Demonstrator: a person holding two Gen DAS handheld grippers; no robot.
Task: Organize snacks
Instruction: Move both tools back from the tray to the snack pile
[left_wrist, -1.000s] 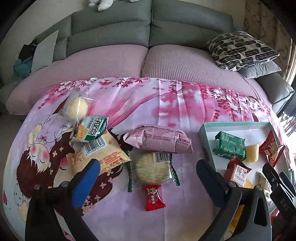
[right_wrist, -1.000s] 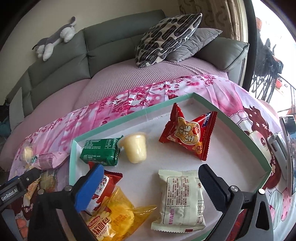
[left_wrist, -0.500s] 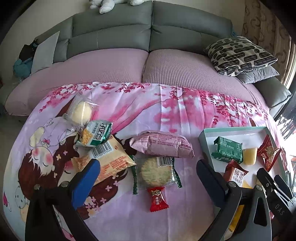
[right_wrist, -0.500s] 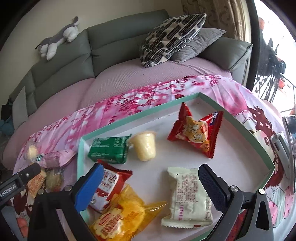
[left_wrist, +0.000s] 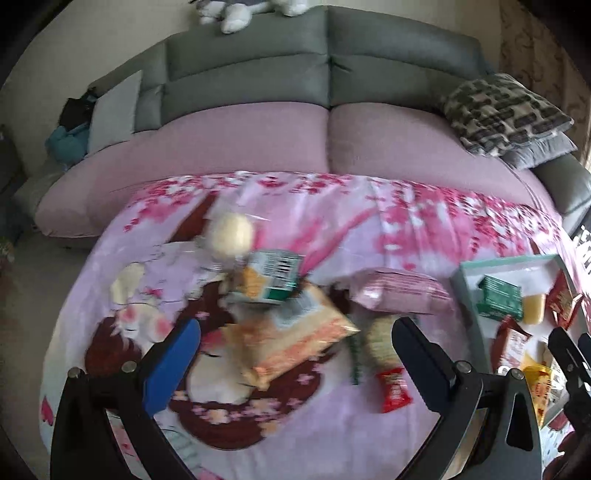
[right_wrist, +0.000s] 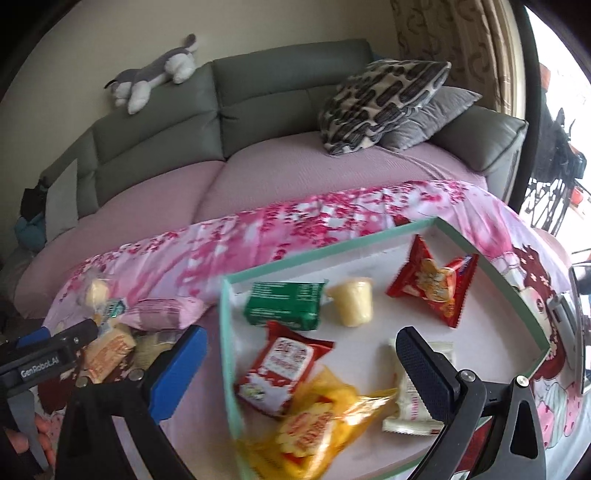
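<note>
The left gripper (left_wrist: 295, 350) was wide open and held nothing. It hung low over the pink flowery cloth (left_wrist: 332, 221) that covered the worktop. The right gripper (right_wrist: 299, 354) was wide open too, and empty. It hung over the near end of the flat white tray with a green rim (right_wrist: 491, 266).

The job looked about half done. Six snacks lay in the tray: a crinkly yellow bag (right_wrist: 314, 428) closest, then a white packet (right_wrist: 410, 402), a red and white packet (right_wrist: 284, 365), a green packet (right_wrist: 284, 304), a small yellow jelly cup (right_wrist: 352, 302) and a red puffy bag (right_wrist: 434, 282) farthest back.

Six more were left on the cloth. Closest was a small red candy (left_wrist: 395, 384), then a round rice cracker in a clear wrapper (left_wrist: 376, 332), a flat orange packet (left_wrist: 295, 336), a long pink packet (left_wrist: 402, 295), a little green and white packet (left_wrist: 273, 277) on top of the orange one, and a round pale bun in a clear bag (left_wrist: 231, 234).

The left camera showed the loose pile well but only a strip of the tray. The right camera showed the whole tray, and it also showed a phone-like thing (right_wrist: 581, 325) at the far right edge. The red candy could not be seen there.
</note>
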